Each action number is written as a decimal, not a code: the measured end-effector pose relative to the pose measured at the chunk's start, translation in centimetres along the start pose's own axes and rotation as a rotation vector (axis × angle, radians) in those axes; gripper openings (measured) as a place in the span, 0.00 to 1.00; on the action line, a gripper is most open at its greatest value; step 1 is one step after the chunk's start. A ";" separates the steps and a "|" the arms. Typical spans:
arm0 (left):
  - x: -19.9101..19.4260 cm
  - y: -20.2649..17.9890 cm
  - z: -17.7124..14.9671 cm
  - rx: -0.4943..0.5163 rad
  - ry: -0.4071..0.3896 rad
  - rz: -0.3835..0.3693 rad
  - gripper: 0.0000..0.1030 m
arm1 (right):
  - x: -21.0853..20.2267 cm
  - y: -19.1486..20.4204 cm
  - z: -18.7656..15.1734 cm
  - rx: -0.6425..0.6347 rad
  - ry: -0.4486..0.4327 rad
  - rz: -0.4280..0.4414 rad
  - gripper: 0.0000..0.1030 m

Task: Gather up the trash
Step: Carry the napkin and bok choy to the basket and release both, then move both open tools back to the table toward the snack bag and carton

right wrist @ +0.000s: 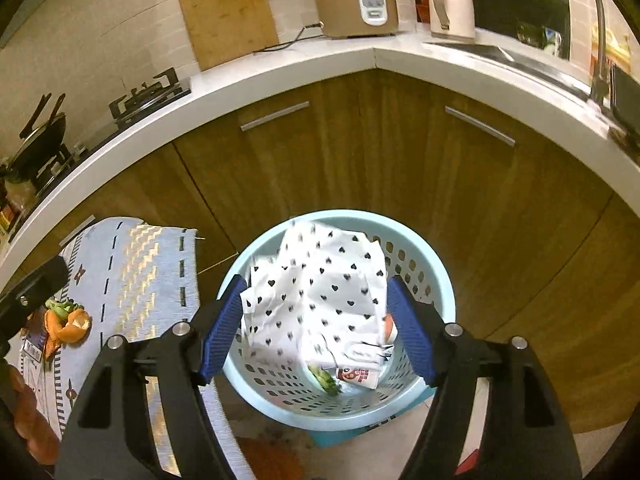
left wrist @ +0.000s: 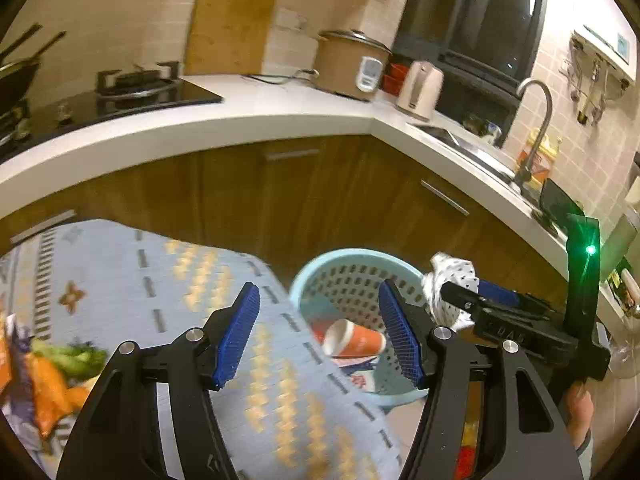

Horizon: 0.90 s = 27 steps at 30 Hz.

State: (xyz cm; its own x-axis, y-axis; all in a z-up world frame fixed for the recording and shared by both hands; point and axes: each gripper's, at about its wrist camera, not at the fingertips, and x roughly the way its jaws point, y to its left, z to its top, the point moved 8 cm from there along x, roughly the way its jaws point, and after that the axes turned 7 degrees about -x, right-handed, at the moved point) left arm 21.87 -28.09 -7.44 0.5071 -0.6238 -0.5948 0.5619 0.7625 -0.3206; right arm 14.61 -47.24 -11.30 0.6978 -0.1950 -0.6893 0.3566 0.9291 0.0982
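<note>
1. Between the blue ribbed pads of the right gripper [right wrist: 314, 330] sits a crumpled white cloth printed with small black hearts [right wrist: 320, 292]; its edges meet both pads, so the claw appears to hold it, spread about as wide as the bundle.
2. Directly below that cloth is a round pale-blue perforated plastic basket [right wrist: 436, 276], standing on the floor; the cloth hangs over its mouth.
3. Under the cloth, on the basket's bottom, lie a green vegetable scrap [right wrist: 326, 382] and a white printed carton piece [right wrist: 358, 376].
4. Left of the right claw, a light-blue patterned woven mat [right wrist: 136, 264] carries curled orange peel with green scraps [right wrist: 66, 320].
5. Ahead of the left gripper [left wrist: 320, 332], its jaws are wide apart with nothing between them; they frame the mat's edge and the basket.
6. Beyond the left claw's right pad, an orange-and-white paper cup [left wrist: 354, 342] lies on its side inside the basket.
7. Far ahead of both claws stand brown wooden cabinet doors [right wrist: 360, 152] under a white countertop [right wrist: 320, 64].
</note>
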 end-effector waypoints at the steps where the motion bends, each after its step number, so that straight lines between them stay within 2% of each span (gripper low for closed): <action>1: -0.6 0.4 0.0 -0.005 -0.007 0.005 0.58 | -0.1 0.4 0.1 -0.003 0.001 0.009 0.67; 4: -2.5 2.2 0.0 -0.030 -0.029 0.017 0.58 | -0.4 1.6 0.0 -0.019 0.010 0.024 0.76; 9: -5.7 5.3 -0.6 -0.063 -0.063 0.056 0.58 | -0.2 2.8 -0.8 -0.033 0.058 0.023 0.76; 14: -9.3 9.3 -1.9 -0.112 -0.099 0.113 0.58 | -1.8 5.7 -0.8 -0.049 0.007 0.064 0.76; 18: -13.0 13.5 -2.4 -0.165 -0.144 0.166 0.59 | -4.2 10.4 -0.6 -0.095 -0.088 0.108 0.75; 21: -15.7 17.7 -3.4 -0.220 -0.171 0.235 0.60 | -4.7 14.2 -1.4 -0.120 -0.124 0.152 0.65; 24: -17.2 21.7 -4.7 -0.284 -0.159 0.281 0.61 | -4.2 18.4 -2.8 -0.173 -0.138 0.164 0.54; 27: -17.4 24.4 -5.3 -0.335 -0.126 0.295 0.64 | -2.7 22.0 -4.4 -0.200 -0.114 0.218 0.52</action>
State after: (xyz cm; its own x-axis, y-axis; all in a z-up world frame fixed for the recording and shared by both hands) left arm 23.32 2.28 -8.88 0.7006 -0.3724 -0.6086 0.1502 0.9109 -0.3844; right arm 17.89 -24.87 -10.43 0.8137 -0.0079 -0.5812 0.0695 0.9940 0.0839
